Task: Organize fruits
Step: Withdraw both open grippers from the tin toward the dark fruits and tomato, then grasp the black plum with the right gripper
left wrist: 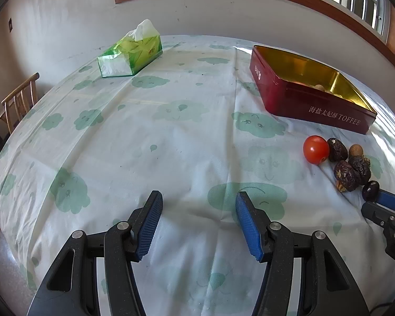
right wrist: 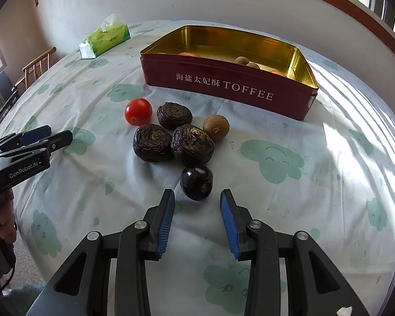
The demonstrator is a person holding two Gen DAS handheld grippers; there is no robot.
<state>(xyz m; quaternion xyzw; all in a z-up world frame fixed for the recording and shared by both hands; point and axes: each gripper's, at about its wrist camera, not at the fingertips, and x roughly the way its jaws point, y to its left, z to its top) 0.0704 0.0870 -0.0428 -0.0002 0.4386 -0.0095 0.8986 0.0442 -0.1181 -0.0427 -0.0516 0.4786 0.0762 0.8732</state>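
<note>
Right wrist — red tin (right wrist: 223, 84): "TOFFEE"

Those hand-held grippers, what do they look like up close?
Each hand-held gripper, left and right, is a matt black plastic frame with silver pivot bolts and two fingers faced with ribbed blue pads. White lettering reads "GenRobot.AI" on the left one's side.

The tablecloth (right wrist: 289, 121) is white with pale green smiling clouds, and the tissue pack (right wrist: 105, 39) on it is bright green. The tin (right wrist: 223, 87) is dark red outside with pale lettering and gold inside. The tomato (right wrist: 138, 112) is red, three wrinkled fruits (right wrist: 192, 143) are dark brown, one glossy fruit (right wrist: 196, 182) is near black, and both grippers' pads (right wrist: 166, 221) are blue on black.
</note>
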